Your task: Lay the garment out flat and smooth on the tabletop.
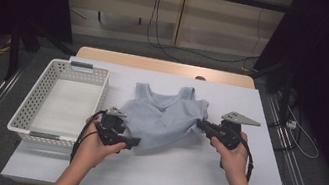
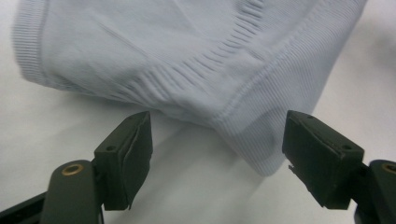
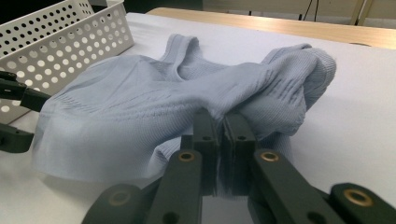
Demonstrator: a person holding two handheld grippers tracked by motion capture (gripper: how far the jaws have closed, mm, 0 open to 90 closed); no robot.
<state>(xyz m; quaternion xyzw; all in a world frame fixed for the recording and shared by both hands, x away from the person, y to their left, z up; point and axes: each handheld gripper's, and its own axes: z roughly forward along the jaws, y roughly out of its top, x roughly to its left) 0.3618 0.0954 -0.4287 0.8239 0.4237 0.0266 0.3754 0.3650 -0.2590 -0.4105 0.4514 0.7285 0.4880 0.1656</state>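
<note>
Pale blue ribbed knit, a sleeveless top lies rumpled in the middle of the table, straps toward the far edge and hem toward me. In the right gripper view its fabric is bunched and folded over at one side, with a band of finer ribbing running across the body. My right gripper has its jaws pinched tight on a fold at that edge of the top. My left gripper stands with jaws wide apart at the opposite lower corner; a ribbed hem corner hangs between them, but the pads do not press on it. From above, both grippers flank the garment, each in one of my hands.

The top rests on a white table cover, smooth and matte. A white perforated plastic basket sits just beside the garment on my left. Past the cover, a strip of light wooden tabletop shows. Beyond are a grey floor, trailing black cables, pale wall panels and dark curtains on either side.
</note>
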